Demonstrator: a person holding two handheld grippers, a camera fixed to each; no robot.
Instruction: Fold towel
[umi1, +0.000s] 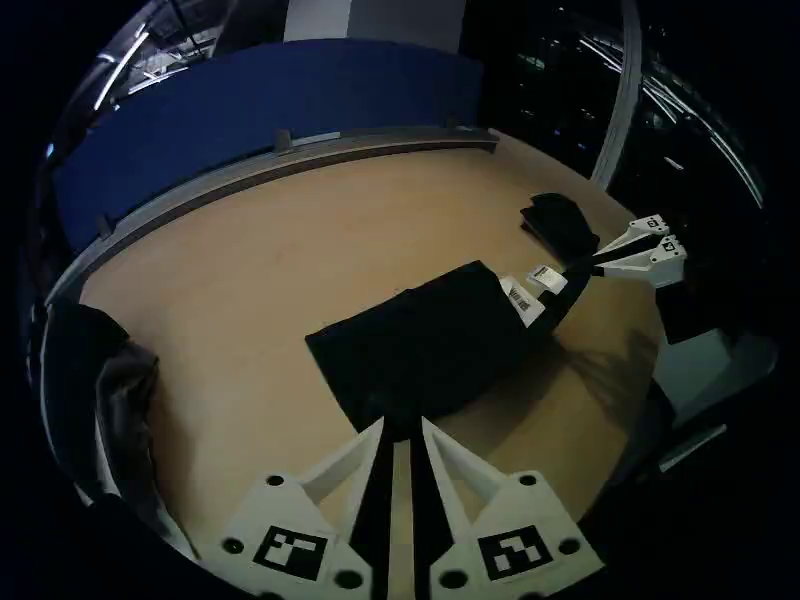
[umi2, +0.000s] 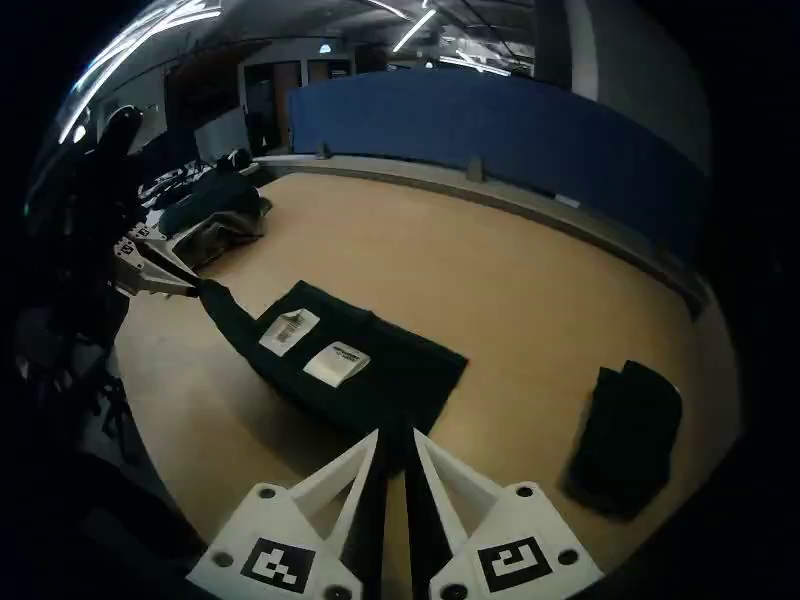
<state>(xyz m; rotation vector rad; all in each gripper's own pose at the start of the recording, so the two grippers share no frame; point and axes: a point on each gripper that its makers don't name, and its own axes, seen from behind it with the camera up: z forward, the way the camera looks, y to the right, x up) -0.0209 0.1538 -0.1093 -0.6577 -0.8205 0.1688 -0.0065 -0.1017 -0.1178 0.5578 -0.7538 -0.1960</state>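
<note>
a black towel (umi1: 430, 345) lies flat mid-table (umi1: 250, 260), two white labels (umi2: 338, 362) showing. the left gripper (umi1: 401, 430) pinches its near edge at 6 o'clock, jaws closed on the cloth. the right gripper (umi1: 600, 262), at 2 o'clock in the left gripper view, clamps a corner pulled taut. a folded dark cloth (umi2: 625, 435) sits at 4 o'clock in the right gripper view.

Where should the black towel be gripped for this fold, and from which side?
Its two corners on the edge with the white labels, approached low from outside that edge. The towel lies mostly flat, so only thin corners fit between fingers; the left gripper and right gripper pinch there.
</note>
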